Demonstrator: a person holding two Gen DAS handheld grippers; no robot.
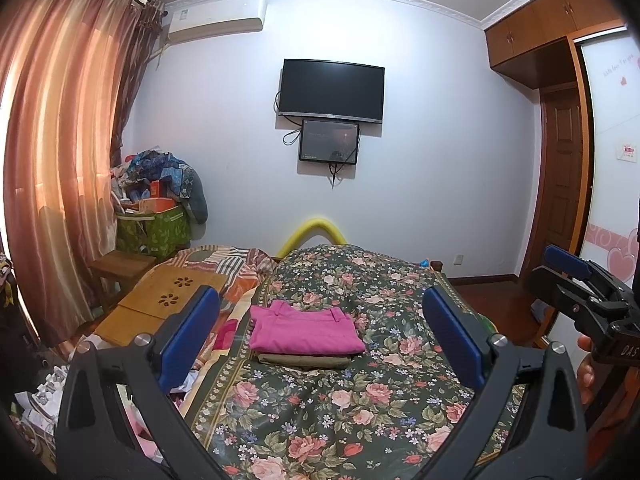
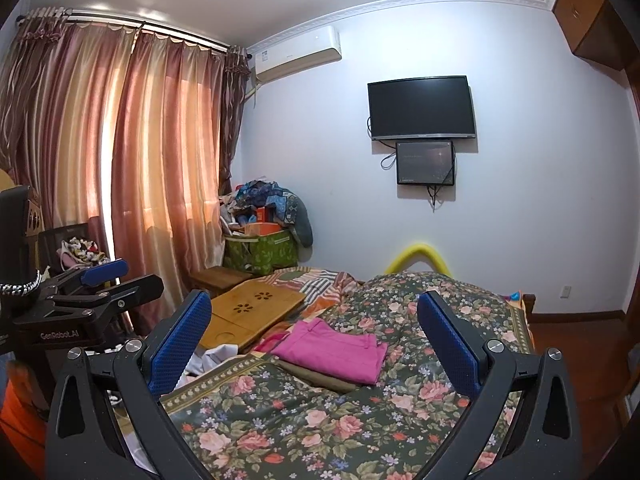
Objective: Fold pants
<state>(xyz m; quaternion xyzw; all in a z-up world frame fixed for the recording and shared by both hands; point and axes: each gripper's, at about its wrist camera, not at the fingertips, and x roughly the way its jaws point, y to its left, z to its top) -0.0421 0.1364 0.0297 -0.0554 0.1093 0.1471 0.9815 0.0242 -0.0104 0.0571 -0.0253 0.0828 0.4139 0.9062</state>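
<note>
Folded pink pants [image 1: 306, 330] lie on top of folded olive pants [image 1: 304, 360] on the floral bedspread [image 1: 320, 412]. In the right wrist view the pink pants [image 2: 334, 350] sit over the olive pants [image 2: 316, 378], ahead and between the fingers. My left gripper [image 1: 320, 336] is open and empty, held back above the bed. My right gripper [image 2: 314, 340] is open and empty too. The right gripper also shows at the right edge of the left wrist view [image 1: 580, 284]. The left gripper shows at the left of the right wrist view [image 2: 104, 280].
A wooden lap desk [image 1: 160, 308] lies on the bed's left side. A green bag of clutter [image 1: 154, 228] and a stool [image 1: 120, 266] stand by the curtain [image 1: 60, 160]. A TV [image 1: 332, 90] hangs on the far wall. A wardrobe [image 1: 608, 160] is at right.
</note>
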